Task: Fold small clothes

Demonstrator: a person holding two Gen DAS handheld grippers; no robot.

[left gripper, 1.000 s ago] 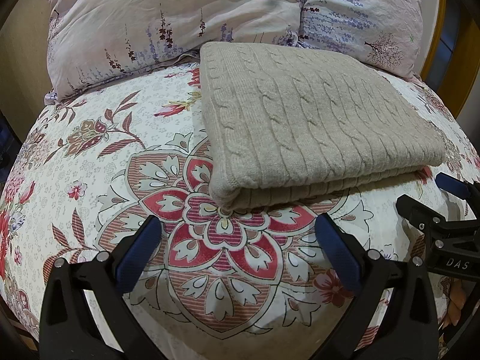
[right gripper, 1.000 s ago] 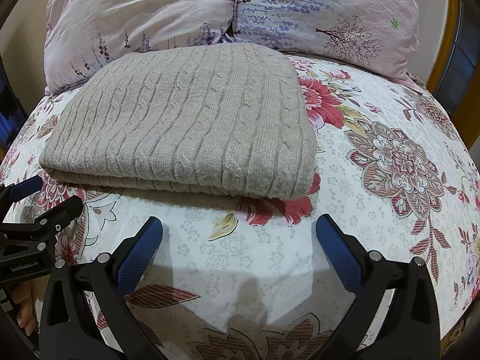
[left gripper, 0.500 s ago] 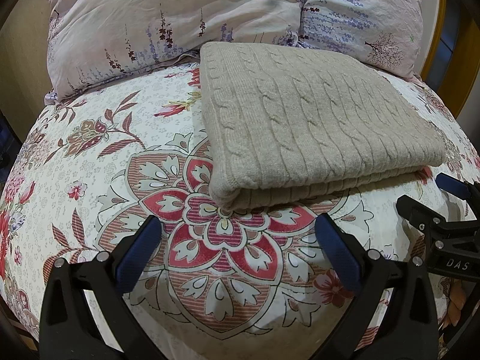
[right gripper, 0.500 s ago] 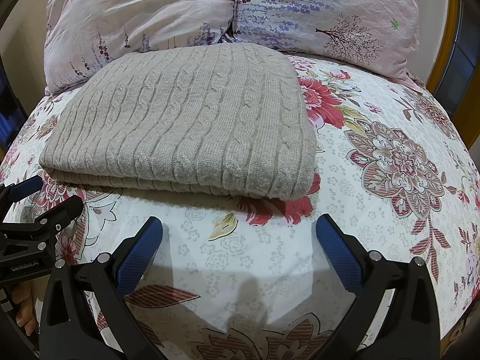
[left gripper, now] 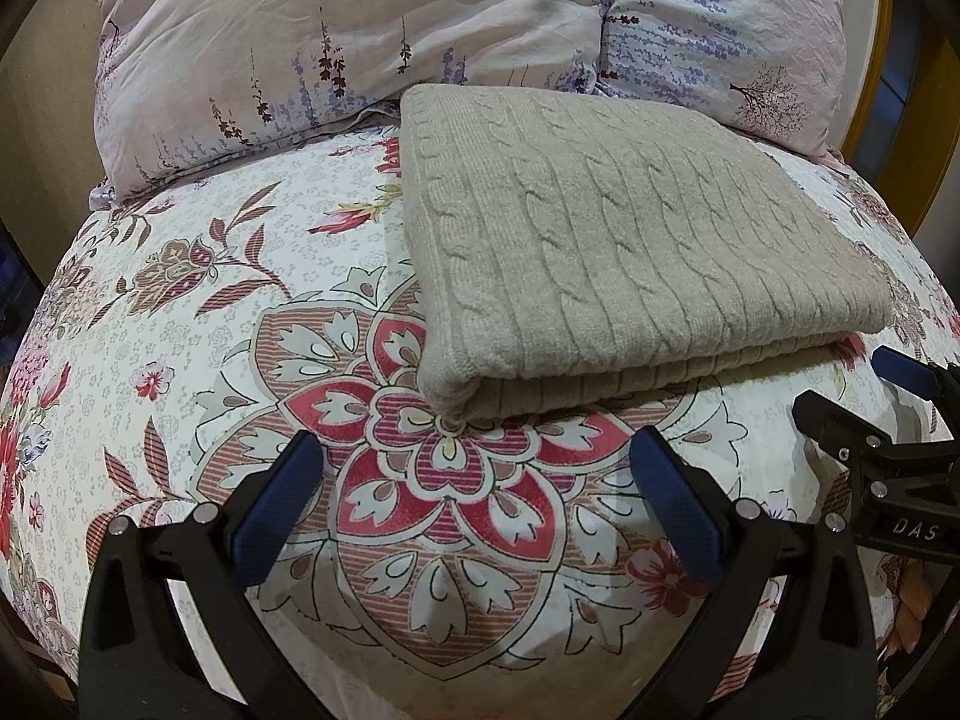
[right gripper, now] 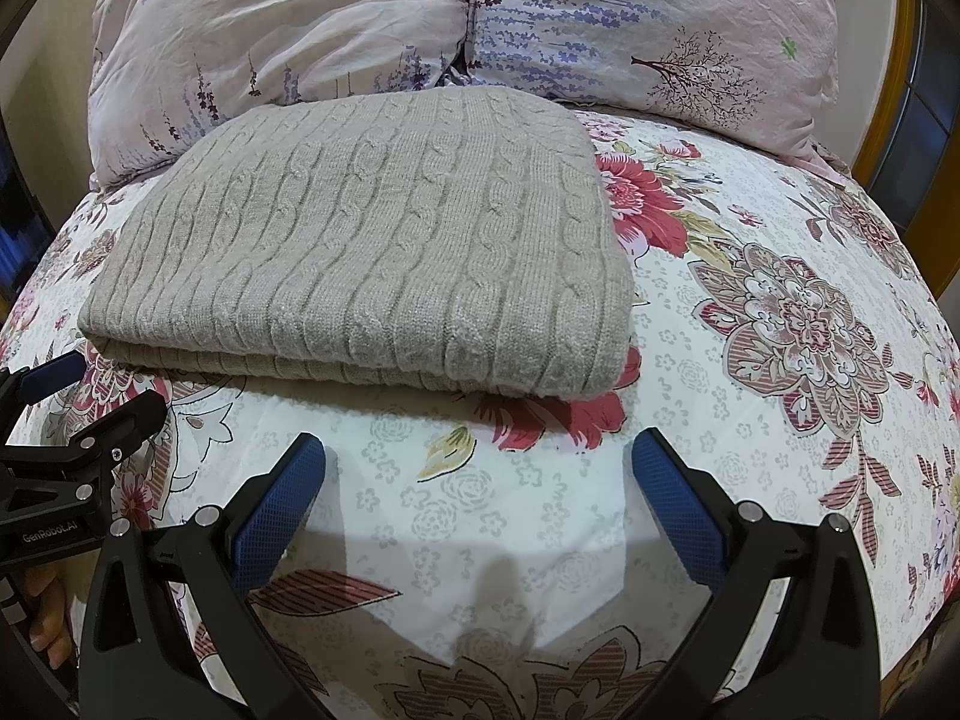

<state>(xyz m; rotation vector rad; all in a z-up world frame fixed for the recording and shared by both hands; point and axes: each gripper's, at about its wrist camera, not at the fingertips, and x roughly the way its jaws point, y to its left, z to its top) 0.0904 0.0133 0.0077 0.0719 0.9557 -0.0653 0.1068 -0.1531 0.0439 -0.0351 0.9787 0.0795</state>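
Knitwear sits folded on the bed (left gripper: 180, 312): a beige cable-knit sweater (left gripper: 618, 252) lies as a neat rectangle just ahead of both claws, its near edge doubled over. The left claw (left gripper: 480, 492) hovers spread wide and empty, the sweater ahead and to its right. The right claw (right gripper: 477, 489) is likewise wide and holds nothing, the sweater ahead and to its left. Beyond the sweater, two floral pillows (right gripper: 312, 18) lean at the bed's head, seemingly touching its far edge.

"DAS" on right gripper (left gripper: 900, 420), "GenRobot.AI" on left gripper (right gripper: 78, 414)
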